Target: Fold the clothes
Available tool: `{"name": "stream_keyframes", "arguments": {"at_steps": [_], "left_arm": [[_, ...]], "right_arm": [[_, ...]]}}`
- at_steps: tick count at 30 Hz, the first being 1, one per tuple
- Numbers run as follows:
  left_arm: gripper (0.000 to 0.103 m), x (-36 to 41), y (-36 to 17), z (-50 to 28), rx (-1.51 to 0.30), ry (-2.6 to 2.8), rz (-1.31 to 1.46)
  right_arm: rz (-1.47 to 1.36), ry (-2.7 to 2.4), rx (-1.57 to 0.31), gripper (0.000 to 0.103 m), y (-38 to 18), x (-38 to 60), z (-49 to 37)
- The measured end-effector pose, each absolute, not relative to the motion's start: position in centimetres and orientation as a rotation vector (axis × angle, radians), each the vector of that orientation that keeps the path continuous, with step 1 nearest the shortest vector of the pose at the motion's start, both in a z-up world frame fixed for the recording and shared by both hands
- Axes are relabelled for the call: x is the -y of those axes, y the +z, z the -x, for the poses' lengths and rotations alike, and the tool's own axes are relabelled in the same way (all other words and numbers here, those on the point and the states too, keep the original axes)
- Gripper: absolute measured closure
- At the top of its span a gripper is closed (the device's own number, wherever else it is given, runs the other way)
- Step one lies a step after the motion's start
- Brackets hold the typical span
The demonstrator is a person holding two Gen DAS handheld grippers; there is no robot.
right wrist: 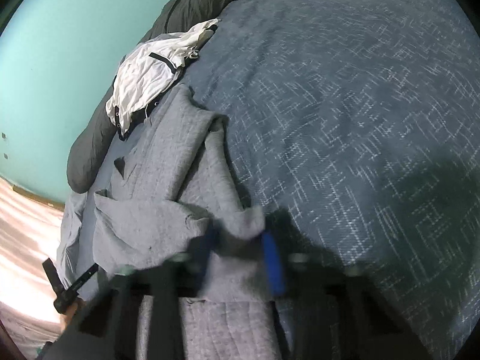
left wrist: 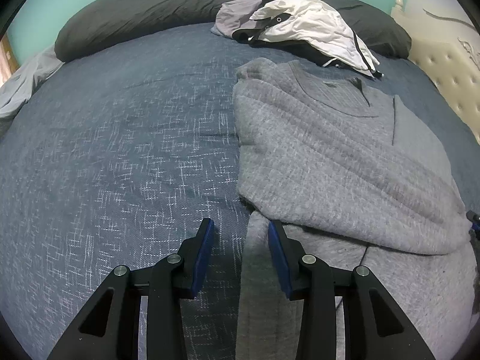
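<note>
A grey sweater [left wrist: 345,162] lay on the right half of a blue bedspread [left wrist: 120,150], partly folded. One side, or perhaps a sleeve, had been turned in over the body, leaving a thick rolled edge down its left side; the neckline was exposed at the far end and the hem lay near the cameras. The fold was judged about halfway done, since the lower part was loose and no crosswise fold had been made. A crumpled white garment [left wrist: 312,27] and a grey one [left wrist: 237,15] waited unfolded by the dark pillow [left wrist: 135,15], so most of the task remained.

The sweater's long axis ran from the near edge of the bed toward the pillow, collar pointing away.

The left gripper [left wrist: 241,240] stood with its jaws apart, straddling the sweater's near left edge without pressing it. The right gripper [right wrist: 240,252], blurred in its own view, had a flap of the sweater draped between its jaws; whether the pads pinched that cloth could not be told.
</note>
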State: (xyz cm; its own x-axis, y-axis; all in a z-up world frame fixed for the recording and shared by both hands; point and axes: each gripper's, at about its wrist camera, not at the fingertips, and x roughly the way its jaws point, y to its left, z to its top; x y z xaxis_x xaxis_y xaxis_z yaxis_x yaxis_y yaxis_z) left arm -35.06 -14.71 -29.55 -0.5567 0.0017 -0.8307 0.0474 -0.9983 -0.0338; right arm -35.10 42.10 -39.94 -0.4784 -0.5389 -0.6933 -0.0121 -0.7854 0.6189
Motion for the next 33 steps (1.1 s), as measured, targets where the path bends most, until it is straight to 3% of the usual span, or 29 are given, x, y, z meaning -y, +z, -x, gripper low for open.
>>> {"name": "stream_keyframes", "arguments": {"at_steps": [1, 3, 18, 28, 33], "left_arm": [[0.062, 14.7, -29.5, 35.1, -0.074, -2.748, -1.466], [0.062, 14.7, -29.5, 35.1, -0.07, -2.747, -1.463], [0.062, 13.2, -29.0, 35.4, 0.002, -2.81, -1.475], [0.062, 11.9, -29.5, 35.6, 0.146, -2.794, -1.516], [0.062, 11.5, -28.6, 36.0, 0.131, -2.839, -1.492]], "right_arm": [[-1.375, -2.31, 0.82, 0.094, -40.0, -42.2, 35.1], [-1.361, -2.31, 0.838, 0.095, -39.8, -42.4, 35.0], [-1.067, -2.398, 1.015, 0.096, -33.9, -45.2, 33.2], [-1.057, -2.418, 1.082, 0.097, -34.3, -47.0, 33.3], [-1.052, -2.419, 1.086, 0.097, -34.3, -47.2, 33.2]]}}
